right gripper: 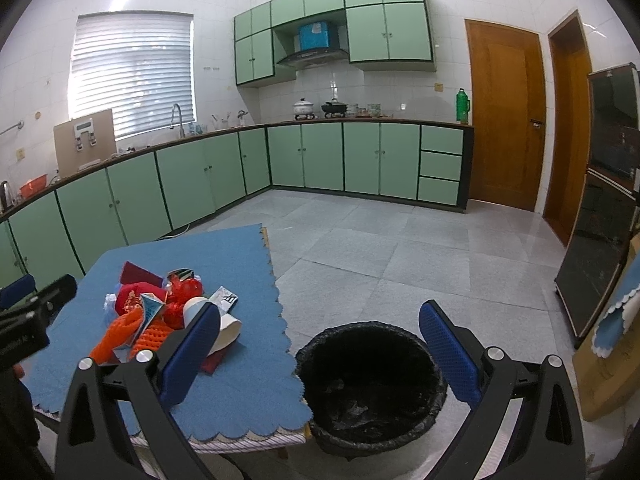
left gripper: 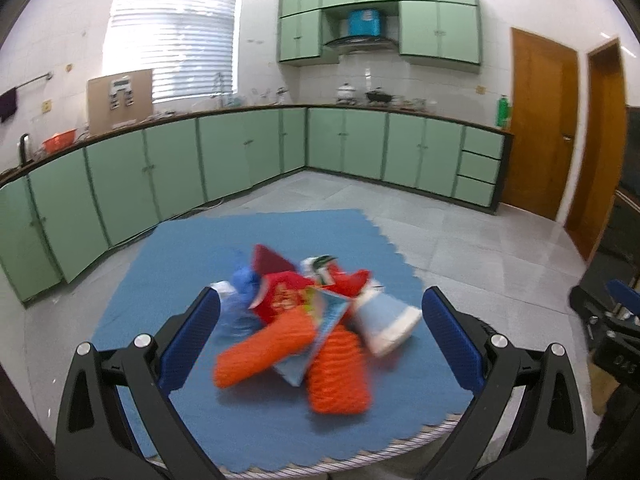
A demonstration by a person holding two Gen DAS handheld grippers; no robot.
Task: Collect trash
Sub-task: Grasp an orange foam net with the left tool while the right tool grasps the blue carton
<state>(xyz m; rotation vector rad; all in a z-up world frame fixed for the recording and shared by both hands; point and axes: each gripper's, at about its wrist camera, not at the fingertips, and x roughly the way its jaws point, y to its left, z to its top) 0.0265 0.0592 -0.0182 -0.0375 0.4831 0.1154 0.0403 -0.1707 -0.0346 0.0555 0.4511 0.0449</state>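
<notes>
A pile of trash [left gripper: 304, 320] lies on the blue table mat [left gripper: 256, 432]: orange foam nets [left gripper: 338, 376], a red wrapper [left gripper: 286, 294], a paper cup [left gripper: 386, 322] and a blue bag [left gripper: 240, 284]. My left gripper [left gripper: 320, 336] is open, its fingers on either side of the pile, holding nothing. The pile also shows in the right wrist view [right gripper: 164, 316]. My right gripper [right gripper: 318, 344] is open and empty, above a bin with a black liner [right gripper: 370, 388] that stands on the floor beside the table's right edge.
Green cabinets [right gripper: 200, 180] line the far walls. Wooden doors [right gripper: 506, 116] are at the right. A dark glass-fronted cabinet [right gripper: 600, 216] and a cardboard box [right gripper: 612, 360] stand at the far right. Grey tiled floor [right gripper: 380, 248] lies beyond the table.
</notes>
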